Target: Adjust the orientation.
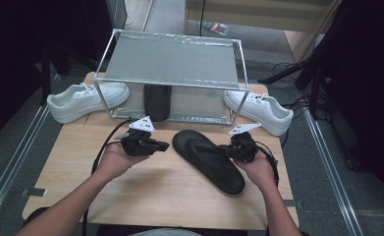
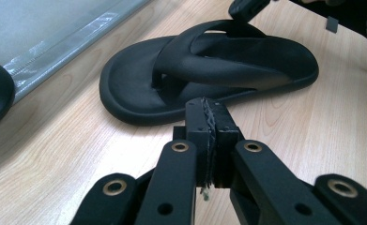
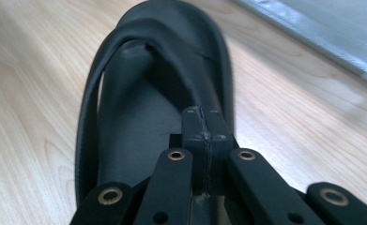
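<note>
While both grippers are hovering low over the pale wooden worktop (image 1: 160, 187), neither is holding anything. The left gripper (image 1: 161, 146) is sitting with its fingers (image 2: 197, 123) pressed fully together, empty, pointing toward the toe of a black flip-flop (image 1: 206, 160). The right gripper (image 1: 225, 150) is resting just over the sandal's heel half, its fingers (image 3: 196, 126) likewise clamped on nothing.

Judging from this, a grab could be going wrong in two ways: closed fingers would be nudging the light sandal across the smooth wood rather than catching it, and a pinch on the soft strap alone might be letting the sole swing and drop.

The flip-flop is lying sole-down, diagonally, at the worktop's middle, toe pointing away toward a metal-framed rack (image 1: 172, 61). It is looking matte, thick-soled and rubbery, with a wide curved thong strap. Farther off, a second black sandal (image 1: 156, 101) is sitting under the rack, and white sneakers are flanking it left (image 1: 84, 100) and right (image 1: 260, 110).
</note>
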### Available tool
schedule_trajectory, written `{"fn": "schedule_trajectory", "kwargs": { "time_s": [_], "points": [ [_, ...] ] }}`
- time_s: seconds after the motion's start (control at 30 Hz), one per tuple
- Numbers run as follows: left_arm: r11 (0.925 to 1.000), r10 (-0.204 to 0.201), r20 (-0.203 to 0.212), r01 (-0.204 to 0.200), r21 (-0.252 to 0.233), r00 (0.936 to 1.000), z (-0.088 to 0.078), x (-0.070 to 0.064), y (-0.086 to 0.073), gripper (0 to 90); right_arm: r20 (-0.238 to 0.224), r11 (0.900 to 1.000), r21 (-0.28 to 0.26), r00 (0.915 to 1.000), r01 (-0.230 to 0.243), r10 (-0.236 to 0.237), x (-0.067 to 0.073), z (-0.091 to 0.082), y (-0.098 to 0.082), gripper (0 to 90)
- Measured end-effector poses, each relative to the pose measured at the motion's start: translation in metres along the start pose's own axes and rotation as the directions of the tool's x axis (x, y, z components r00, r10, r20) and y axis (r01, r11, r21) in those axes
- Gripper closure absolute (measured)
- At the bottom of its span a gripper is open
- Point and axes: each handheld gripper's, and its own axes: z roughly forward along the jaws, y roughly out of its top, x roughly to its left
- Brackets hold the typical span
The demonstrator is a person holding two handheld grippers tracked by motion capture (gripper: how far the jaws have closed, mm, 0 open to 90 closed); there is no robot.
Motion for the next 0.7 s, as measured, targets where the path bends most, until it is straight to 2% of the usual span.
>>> {"fn": "schedule_trajectory", "kwargs": {
  "time_s": [0.23,0.5,0.7],
  "points": [
    [0.9999,-0.013,-0.004,0.013,-0.002,0.9999,-0.0002,-0.0001,0.0002,90.0,0.033,0.999,0.006,0.9987,-0.039,0.039,-0.0104,-0.0009,-0.0053,90.0],
    [0.9999,-0.011,0.008,0.011,0.011,0.9999,0.003,-0.0009,-0.0005,90.0,0.018,0.998,0.012,0.9984,-0.055,0.054,-0.0116,0.0014,-0.0053,90.0],
    [0.9999,-0.008,0.005,0.008,0.015,1.0,0.0042,-0.0009,-0.0006,90.0,0.0,0.999,0.017,0.9987,-0.052,0.052,-0.0065,0.0031,-0.0046,90.0]
  ]
}}
